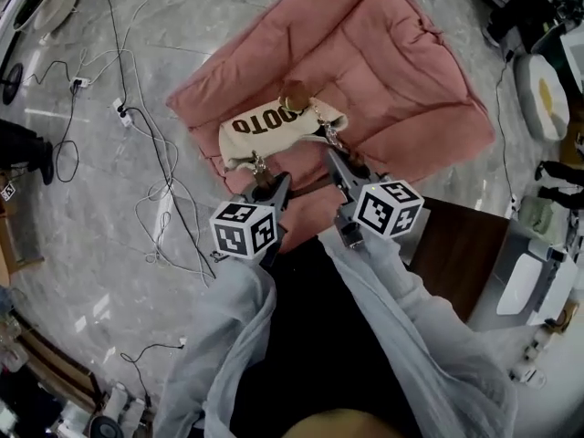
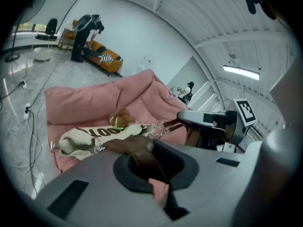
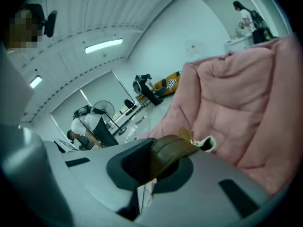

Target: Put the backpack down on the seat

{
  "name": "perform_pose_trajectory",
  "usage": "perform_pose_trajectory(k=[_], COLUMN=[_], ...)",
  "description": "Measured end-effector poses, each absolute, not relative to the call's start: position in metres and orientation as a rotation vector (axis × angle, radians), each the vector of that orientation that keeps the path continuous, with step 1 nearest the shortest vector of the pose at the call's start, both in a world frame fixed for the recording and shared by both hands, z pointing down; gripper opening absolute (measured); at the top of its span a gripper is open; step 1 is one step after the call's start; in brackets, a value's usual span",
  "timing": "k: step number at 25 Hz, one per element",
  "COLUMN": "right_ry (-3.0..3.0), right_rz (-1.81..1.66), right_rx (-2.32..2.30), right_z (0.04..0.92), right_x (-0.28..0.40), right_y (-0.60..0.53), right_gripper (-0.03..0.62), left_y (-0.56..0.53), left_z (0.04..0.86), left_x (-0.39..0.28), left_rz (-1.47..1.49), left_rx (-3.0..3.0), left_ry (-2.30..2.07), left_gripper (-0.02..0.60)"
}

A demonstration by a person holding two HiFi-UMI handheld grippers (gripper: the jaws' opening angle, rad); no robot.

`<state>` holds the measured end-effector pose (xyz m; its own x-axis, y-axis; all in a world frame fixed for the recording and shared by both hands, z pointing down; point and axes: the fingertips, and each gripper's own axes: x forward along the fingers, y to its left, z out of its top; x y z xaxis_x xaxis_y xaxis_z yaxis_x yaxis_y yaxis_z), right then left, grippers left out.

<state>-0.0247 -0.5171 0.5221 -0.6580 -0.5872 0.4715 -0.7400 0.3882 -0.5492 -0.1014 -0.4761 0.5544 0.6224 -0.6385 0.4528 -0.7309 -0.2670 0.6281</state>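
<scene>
Cream backpack (image 1: 274, 128) at near edge of pink seat (image 1: 401, 71); left gripper (image 1: 267, 187), right gripper (image 1: 336, 161) fingers clamped on brown straps (image 2: 135, 150).

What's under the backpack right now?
The pink seat cushion spreads beneath the backpack, showing beyond its far side. The patch directly under it is covered, so contact can't be confirmed.

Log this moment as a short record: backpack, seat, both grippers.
backpack: cream backpack with dark lettering, over the seat's near edge; resting or hanging unclear
seat: pink padded seat on the floor
left gripper: left gripper shut on the left brown strap
right gripper: right gripper shut on the right brown strap
</scene>
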Motion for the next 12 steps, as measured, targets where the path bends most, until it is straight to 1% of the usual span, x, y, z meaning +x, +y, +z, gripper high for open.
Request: perform_pose_trajectory(k=[3,6,12], right_ry=[-2.367,-2.342,-2.392], right_rz=[1.148,1.173,1.181], right_rx=[1.195,1.207,1.165], right_z=[0.555,0.566,0.57], right_x=[0.003,0.02,0.023], right_y=[-0.483,-0.465,-0.453], right_gripper=[0.006,0.006,0.006], left_y=[-0.445,-0.435,-0.427], left_z=[0.583,0.589,0.597], left_x=[-0.075,-0.064,-0.065], left_rz=[0.199,0.182,0.169], left_rx=[1.984,1.973,1.922], left_ry=[-1.019,-1.036,-1.119], left_gripper=[0.014,0.014,0.014])
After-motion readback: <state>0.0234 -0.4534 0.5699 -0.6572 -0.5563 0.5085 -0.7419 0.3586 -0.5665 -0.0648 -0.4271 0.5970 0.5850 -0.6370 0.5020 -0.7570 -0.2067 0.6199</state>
